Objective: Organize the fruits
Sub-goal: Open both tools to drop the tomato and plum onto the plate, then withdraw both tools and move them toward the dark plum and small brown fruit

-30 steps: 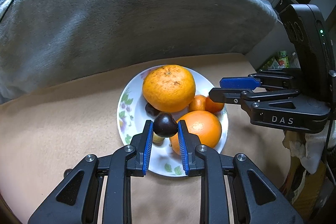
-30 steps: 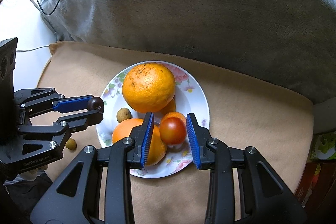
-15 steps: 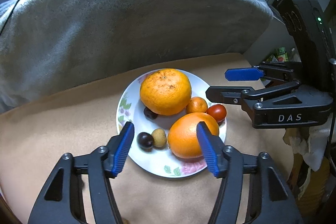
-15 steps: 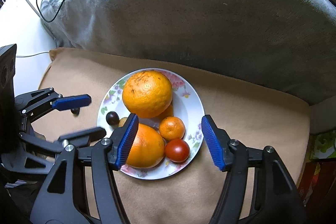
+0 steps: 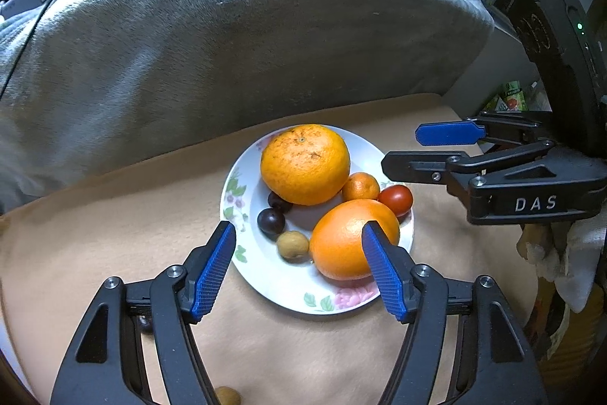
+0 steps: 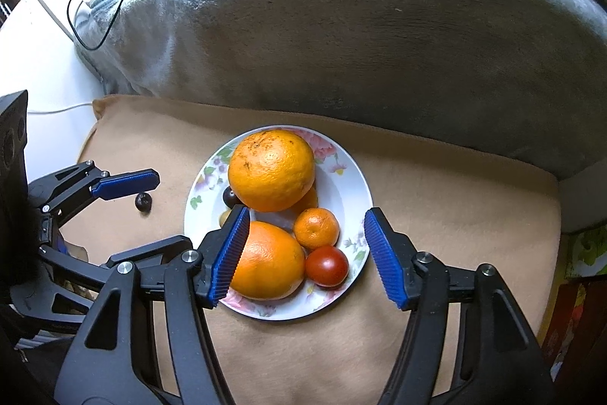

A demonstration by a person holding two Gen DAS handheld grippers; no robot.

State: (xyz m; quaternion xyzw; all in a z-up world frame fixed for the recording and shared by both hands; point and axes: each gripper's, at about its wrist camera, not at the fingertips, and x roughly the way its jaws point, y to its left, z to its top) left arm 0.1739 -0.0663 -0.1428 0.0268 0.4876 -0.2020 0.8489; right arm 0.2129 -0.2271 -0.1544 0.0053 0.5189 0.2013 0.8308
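In the left wrist view, the left tongs (image 5: 297, 268) are standing released, their blue pads spread wide over the near rim of the floral plate (image 5: 279, 285), with nothing between them. The plate is resting on a tan cushion (image 5: 95, 215) in front of a grey blanket (image 5: 227, 37). On the plate, a large rough-skinned citrus (image 5: 305, 164) is sitting at the far side, touching a small mandarin (image 5: 360, 185); a red tomato (image 5: 395, 200) is lying just beside the mandarin at the right rim. A smooth orange (image 5: 351, 240) is occupying the near right, with a tan longan (image 5: 292, 245) just to its left and two dark plums (image 5: 271, 221) beyond the longan. The right tongs (image 5: 413, 148) are hovering released at the right of the plate. Another longan (image 5: 227, 396) is lying on the cushion at the bottom edge. In the right wrist view, the right tongs (image 6: 305, 255) are standing released above the plate (image 6: 354, 192), framing the smooth orange (image 6: 265, 260), mandarin (image 6: 316, 228) and tomato (image 6: 327, 265). The large citrus (image 6: 271, 169) is sitting behind these. The left tongs (image 6: 167, 211) are hanging released at the left, and a dark plum (image 6: 143, 202) is lying on the cushion (image 6: 436, 200) just beside the upper pad.
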